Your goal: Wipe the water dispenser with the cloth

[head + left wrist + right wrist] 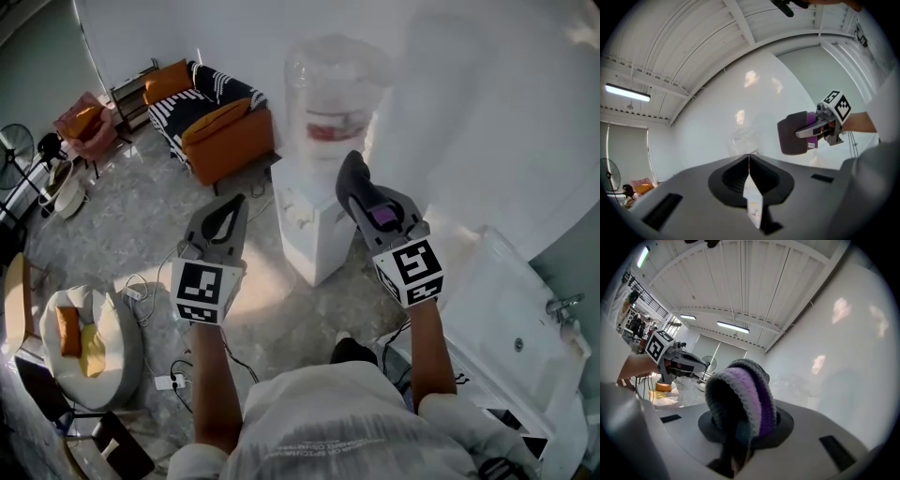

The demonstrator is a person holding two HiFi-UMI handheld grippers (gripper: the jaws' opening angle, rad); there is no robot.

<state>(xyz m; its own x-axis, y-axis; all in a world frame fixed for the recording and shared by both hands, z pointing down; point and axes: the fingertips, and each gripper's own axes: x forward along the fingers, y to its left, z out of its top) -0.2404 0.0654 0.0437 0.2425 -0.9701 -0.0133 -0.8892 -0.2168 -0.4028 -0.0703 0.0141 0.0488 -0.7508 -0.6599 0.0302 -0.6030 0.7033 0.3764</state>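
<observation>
The white water dispenser [314, 225] stands on the floor ahead of me, with a clear bottle [333, 89] on top. A grey and purple knitted cloth [353, 183] is folded over the tips of my right gripper [356, 192], which is shut on it and held just right of the dispenser's top, apart from it. In the right gripper view the cloth [740, 399] fills the jaws. My left gripper [228, 208] hovers left of the dispenser, its jaws shut with nothing between them [749, 164]. From the left gripper view I see the cloth [794, 133] on the other gripper and the bottle [743, 139] faintly behind.
An orange sofa [225, 131] with a striped blanket is at the back left. A fan [14, 150] and a round cushion [89, 342] lie to the left. Cables and a power strip [169, 380] cross the floor. A white sink unit [511, 319] stands at the right, by a white curved wall.
</observation>
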